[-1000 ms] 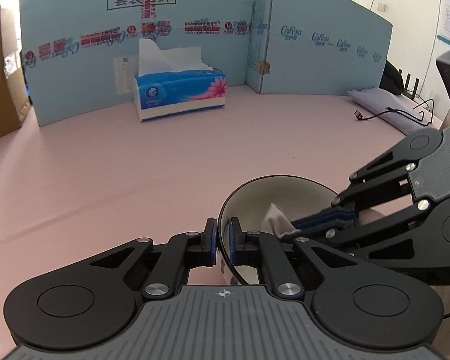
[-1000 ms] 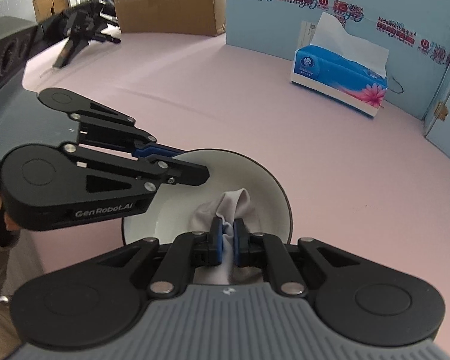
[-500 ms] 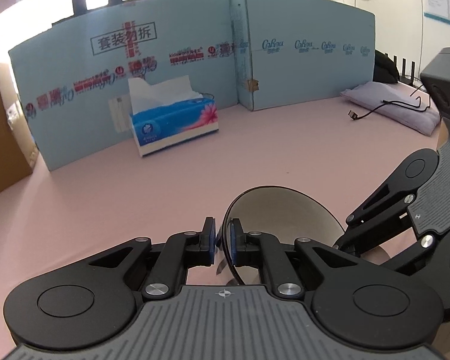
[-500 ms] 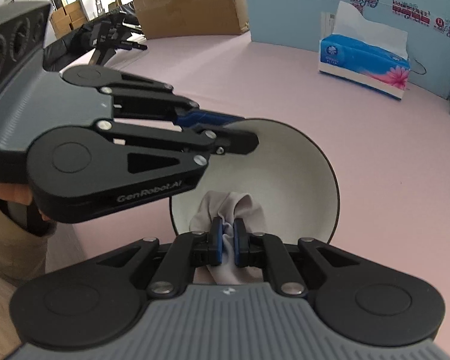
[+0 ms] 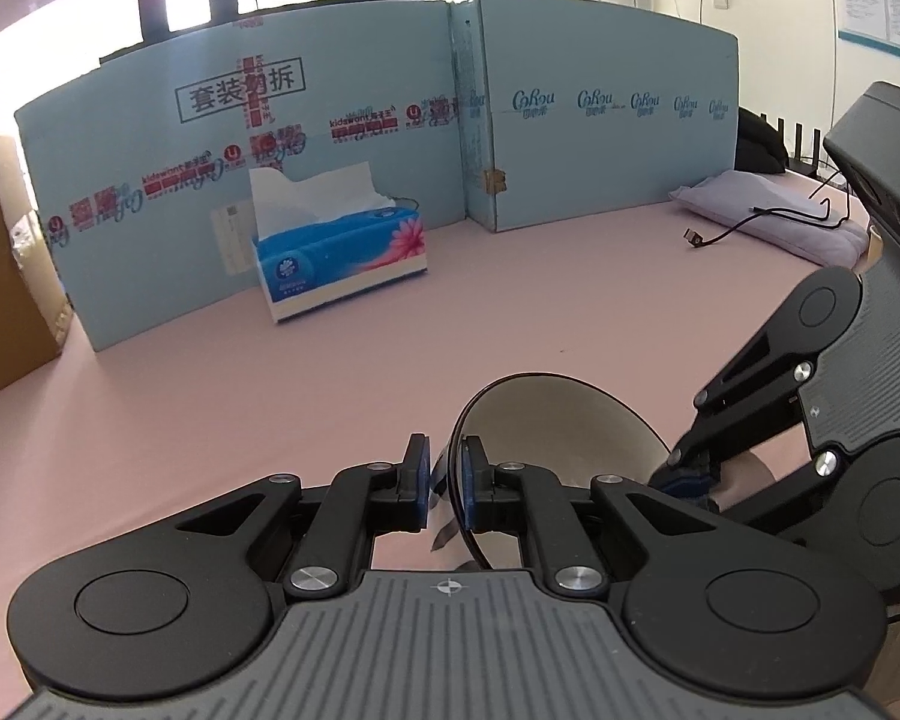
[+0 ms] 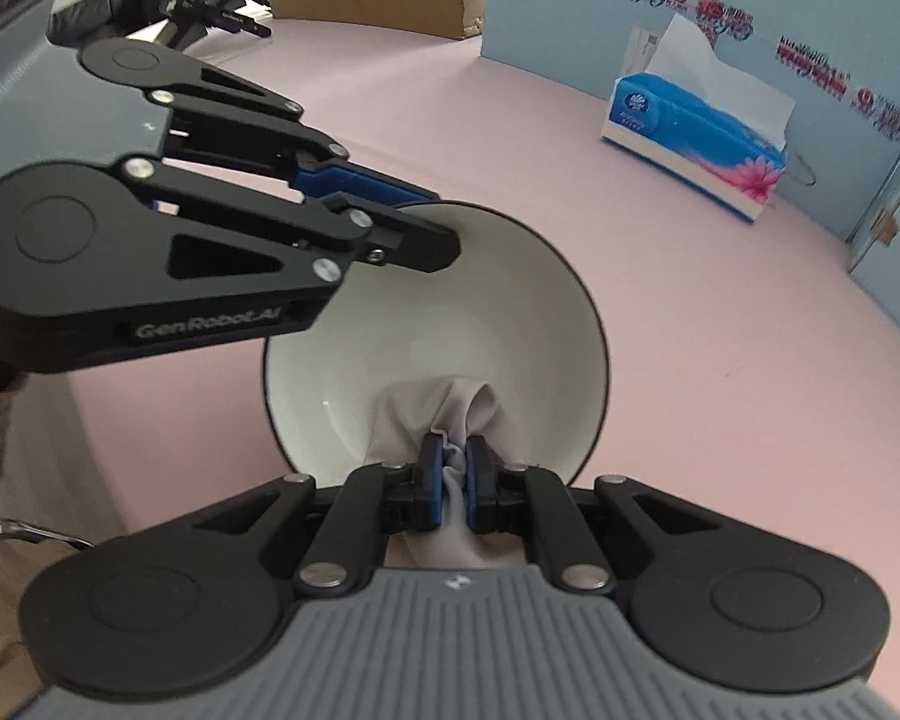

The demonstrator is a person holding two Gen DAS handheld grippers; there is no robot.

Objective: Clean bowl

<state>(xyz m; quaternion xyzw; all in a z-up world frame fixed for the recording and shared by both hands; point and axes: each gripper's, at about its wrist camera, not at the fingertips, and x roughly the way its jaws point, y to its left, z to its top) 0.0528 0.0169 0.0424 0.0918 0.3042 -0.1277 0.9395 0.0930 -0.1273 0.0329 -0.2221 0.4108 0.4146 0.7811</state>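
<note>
Glossy glazed bowl [image 6: 510,312], soft matt cloth [image 6: 444,414], matt black plastic claws.

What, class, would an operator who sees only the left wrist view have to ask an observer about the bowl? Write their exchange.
Operator: Is anything inside the bowl?
Observer: Yes, a grey cloth lies against its white inner wall.
Operator: What holds the cloth?
Observer: The right gripper, jaws shut on it.
Operator: Where does my left gripper grip?
Observer: On the rim, one finger inside the bowl, the other outside.
</note>
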